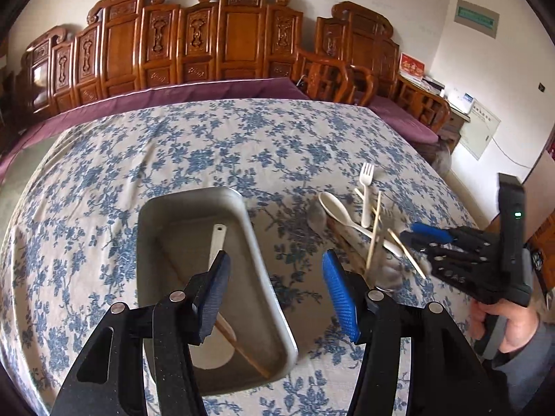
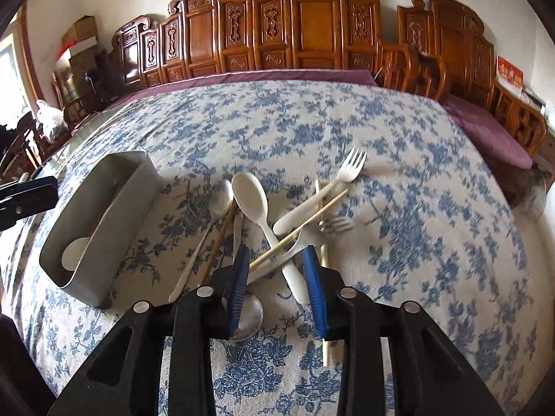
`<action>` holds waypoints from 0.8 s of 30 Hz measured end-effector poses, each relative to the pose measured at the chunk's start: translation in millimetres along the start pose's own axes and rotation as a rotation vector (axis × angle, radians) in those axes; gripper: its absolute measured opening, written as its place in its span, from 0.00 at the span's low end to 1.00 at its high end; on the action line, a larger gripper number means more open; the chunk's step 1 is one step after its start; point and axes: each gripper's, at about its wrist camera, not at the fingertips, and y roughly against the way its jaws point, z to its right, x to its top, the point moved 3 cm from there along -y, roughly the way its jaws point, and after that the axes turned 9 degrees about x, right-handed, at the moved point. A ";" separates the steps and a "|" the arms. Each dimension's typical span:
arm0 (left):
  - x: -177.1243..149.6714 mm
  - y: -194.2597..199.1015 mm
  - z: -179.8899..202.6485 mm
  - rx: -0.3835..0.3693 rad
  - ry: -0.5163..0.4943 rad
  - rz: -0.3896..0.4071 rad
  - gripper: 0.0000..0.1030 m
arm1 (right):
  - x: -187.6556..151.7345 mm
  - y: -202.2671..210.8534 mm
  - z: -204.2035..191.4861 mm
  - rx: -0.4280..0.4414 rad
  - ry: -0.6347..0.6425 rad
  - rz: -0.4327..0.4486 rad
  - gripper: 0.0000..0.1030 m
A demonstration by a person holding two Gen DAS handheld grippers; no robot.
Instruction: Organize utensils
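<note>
We are sorting into the tray: a white spoon and chopstick already lying inside. Left gripper hanging half open, empty, over it. Right gripper partly open, gripping nothing, over the pile of spoons, forks and chopsticks waiting beside the tray.

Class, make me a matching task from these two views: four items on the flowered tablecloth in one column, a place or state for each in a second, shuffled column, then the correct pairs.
Items
1. metal tray
2. white plastic fork
3. white plastic spoon
4. right tool

Places or states
A. tines point towards the wooden screen
B. open above the pile, gripping nothing
C. bowl beside the metal spoon's bowl
D. holds a white utensil and a chopstick

Pairs: 1-D, 2-A, 3-C, 4-B
</note>
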 end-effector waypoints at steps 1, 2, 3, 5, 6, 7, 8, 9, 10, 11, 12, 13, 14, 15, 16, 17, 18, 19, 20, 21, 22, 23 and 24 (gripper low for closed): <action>-1.1 0.2 2.9 -0.002 -0.003 -0.001 0.51 | -3.5 -6.9 3.0 0.006 -0.017 -0.013 0.34; -2.7 0.1 6.5 -0.004 -0.007 -0.001 0.51 | -6.9 -11.9 3.5 0.011 -0.027 -0.023 0.34; -4.0 -0.3 8.2 -0.004 -0.012 -0.002 0.51 | -10.0 -14.4 1.3 0.016 -0.032 -0.031 0.34; -6.9 -1.4 12.8 -0.005 -0.019 -0.005 0.51 | -13.1 -20.6 0.7 0.035 -0.051 -0.043 0.34; -8.5 -1.8 15.4 -0.006 -0.024 -0.007 0.51 | -12.9 -23.6 1.1 0.043 -0.062 -0.047 0.34; -9.7 -2.4 17.7 -0.007 -0.030 -0.010 0.51 | -12.5 -26.1 0.9 0.041 -0.070 -0.051 0.34; -10.3 -2.6 19.2 -0.008 -0.033 -0.011 0.51 | -12.5 -29.7 1.5 0.040 -0.081 -0.056 0.34; -11.1 -2.2 21.5 -0.010 -0.035 -0.012 0.51 | -12.9 -32.3 2.4 0.044 -0.090 -0.059 0.34; -11.5 -2.0 23.2 -0.011 -0.037 -0.012 0.51 | -13.0 -34.9 3.0 0.049 -0.100 -0.064 0.34; -11.7 -1.6 24.5 -0.012 -0.038 -0.012 0.51 | -12.3 -36.5 2.7 0.056 -0.103 -0.063 0.34; -11.9 -0.8 25.9 -0.014 -0.040 -0.010 0.51 | -11.0 -37.9 1.5 0.051 -0.097 -0.063 0.34; -12.3 0.0 27.1 -0.014 -0.043 -0.009 0.51 | -10.3 -39.2 1.3 0.052 -0.098 -0.063 0.34; -12.6 0.7 28.1 -0.015 -0.045 -0.007 0.51 | -10.1 -39.8 1.4 0.060 -0.103 -0.063 0.34; -12.6 0.8 28.5 -0.015 -0.048 -0.007 0.51 | -10.3 -41.7 0.9 0.070 -0.108 -0.064 0.34; -12.9 1.1 29.4 -0.014 -0.051 -0.006 0.51 | -10.1 -42.5 0.1 0.072 -0.109 -0.066 0.33; -13.0 1.3 30.4 -0.014 -0.052 -0.006 0.51 | -11.2 -44.6 -2.5 0.067 -0.105 -0.079 0.33; -12.9 1.1 30.3 -0.014 -0.053 -0.006 0.51 | -12.4 -46.8 -3.7 0.066 -0.103 -0.092 0.34; -12.8 1.2 31.2 -0.015 -0.053 -0.006 0.51 | -13.2 -47.3 -4.7 0.066 -0.103 -0.088 0.34; -12.9 1.6 32.1 -0.015 -0.055 -0.006 0.51 | -12.9 -47.3 -4.5 0.064 -0.106 -0.088 0.34; -13.1 2.0 33.0 -0.016 -0.057 -0.006 0.51 | -12.8 -47.8 -3.7 0.066 -0.114 -0.089 0.34; -13.5 2.5 33.7 -0.017 -0.058 -0.005 0.51 | -12.9 -48.5 -2.7 0.072 -0.128 -0.091 0.34; -13.8 2.8 35.0 -0.019 -0.062 -0.004 0.51 | -12.8 -49.1 -1.9 0.076 -0.136 -0.091 0.34; -14.5 3.1 36.2 -0.019 -0.065 -0.004 0.51 | -12.8 -49.7 -1.7 0.078 -0.146 -0.090 0.34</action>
